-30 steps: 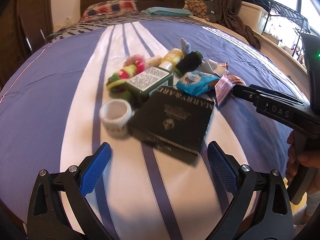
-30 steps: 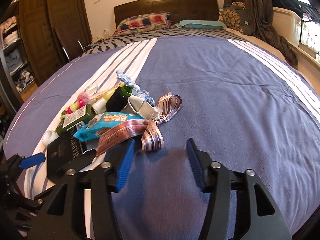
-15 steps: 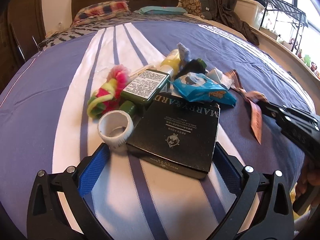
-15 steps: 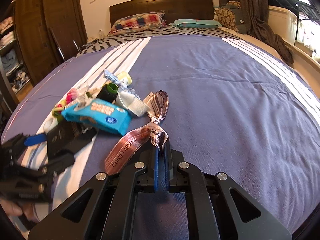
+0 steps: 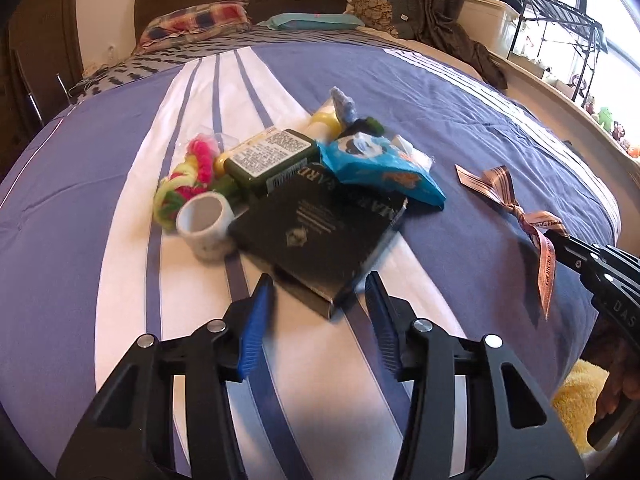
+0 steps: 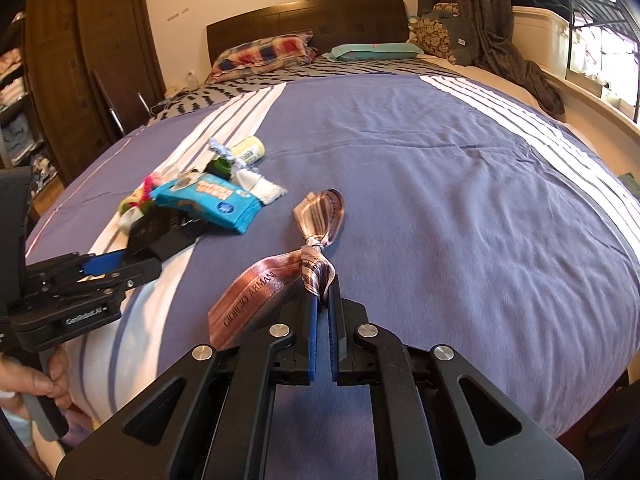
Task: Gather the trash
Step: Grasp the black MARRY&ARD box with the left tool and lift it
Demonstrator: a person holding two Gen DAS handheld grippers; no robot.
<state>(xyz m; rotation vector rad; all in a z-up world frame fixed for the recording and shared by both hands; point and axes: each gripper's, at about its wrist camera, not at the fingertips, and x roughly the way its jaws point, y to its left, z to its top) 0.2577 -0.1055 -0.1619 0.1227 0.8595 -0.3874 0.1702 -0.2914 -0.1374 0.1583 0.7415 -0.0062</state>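
A pile of trash lies on the bed: a black box (image 5: pixel 320 232), a blue snack packet (image 5: pixel 380 168), a green bottle (image 5: pixel 272 156), a white tape roll (image 5: pixel 206 226) and pink and yellow yarn (image 5: pixel 188 176). My left gripper (image 5: pixel 318 300) has its jaws partly closed around the near corner of the black box, still apart from it. My right gripper (image 6: pixel 322 300) is shut on the knot of a brown ribbon (image 6: pixel 280 280) and holds it off the pile; the ribbon also shows in the left wrist view (image 5: pixel 520 208).
The purple striped bedspread (image 6: pixel 460 200) covers the bed. Pillows (image 6: pixel 264 54) lie by the headboard. A wardrobe (image 6: pixel 84 80) stands left. A window ledge with a rack (image 5: pixel 560 52) runs along the right.
My right gripper closed on the ribbon and pulled it away from the pile to the right. My left gripper's jaws have narrowed around the black box's near corner.
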